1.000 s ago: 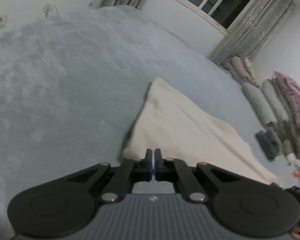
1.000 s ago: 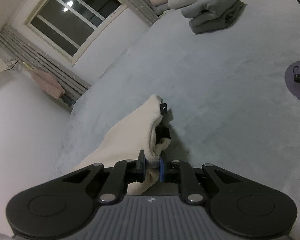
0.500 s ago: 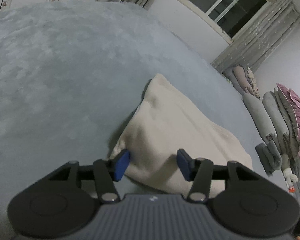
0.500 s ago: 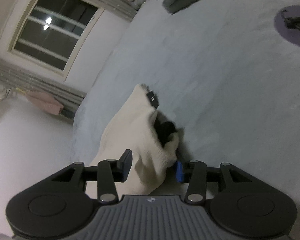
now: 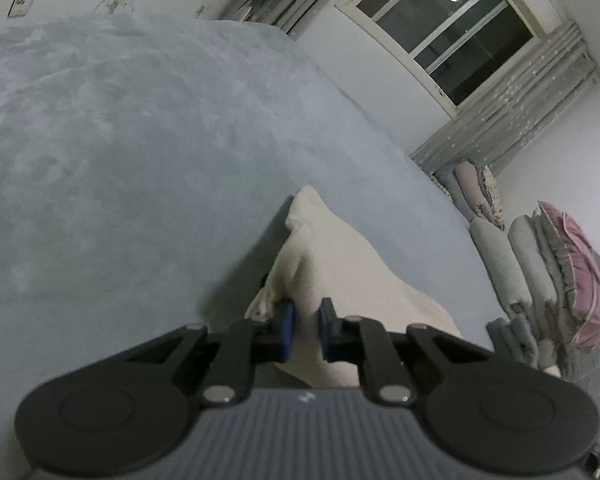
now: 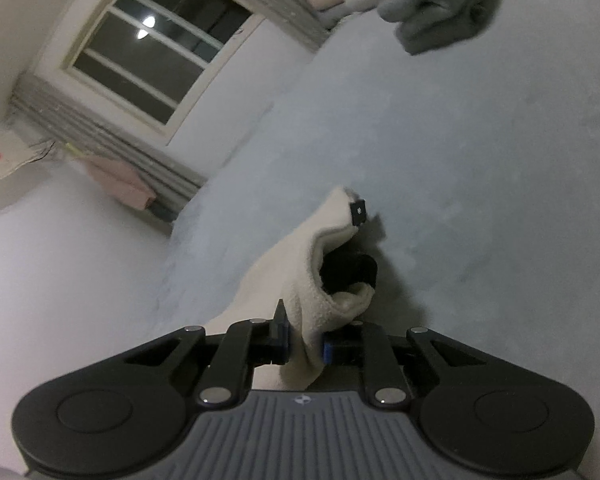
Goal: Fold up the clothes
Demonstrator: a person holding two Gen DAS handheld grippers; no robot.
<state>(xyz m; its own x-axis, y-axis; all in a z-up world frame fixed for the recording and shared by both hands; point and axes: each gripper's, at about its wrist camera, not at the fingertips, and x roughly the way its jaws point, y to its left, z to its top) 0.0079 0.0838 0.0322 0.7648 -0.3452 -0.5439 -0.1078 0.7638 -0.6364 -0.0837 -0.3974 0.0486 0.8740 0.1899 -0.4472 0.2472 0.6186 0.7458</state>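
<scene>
A cream fleece garment [image 5: 352, 280] lies on the grey-blue bed [image 5: 120, 160], running from the lower middle of the left wrist view up toward 12 o'clock. It already looks doubled over into a long, fairly narrow shape, with layered edges showing at its near end.

The left tool [image 5: 304, 326] has its blue-padded fingers drawn close together on a bunched edge of the garment. The right tool [image 6: 304, 344] likewise has its fingers closed on a thick fold of the same garment [image 6: 300, 280]. In the right wrist view the cloth curls open above the grip at about 1 o'clock, showing a dark lining, and a small black tag [image 6: 358, 211] sits at the far tip.

With both near corners pinched, the garment seems to be mid-fold: at least one lengthwise fold appears to be in place, and the held end probably has to be carried over toward the far end. How many folds remain cannot be settled from here.

No box, basket or drawer is in sight. A stack of folded clothes [image 5: 540, 264], grey and pink, stands at 3 o'clock in the left wrist view, and a grey folded bundle [image 6: 440, 8] rests on the bed at 1 o'clock in the right wrist view.
</scene>
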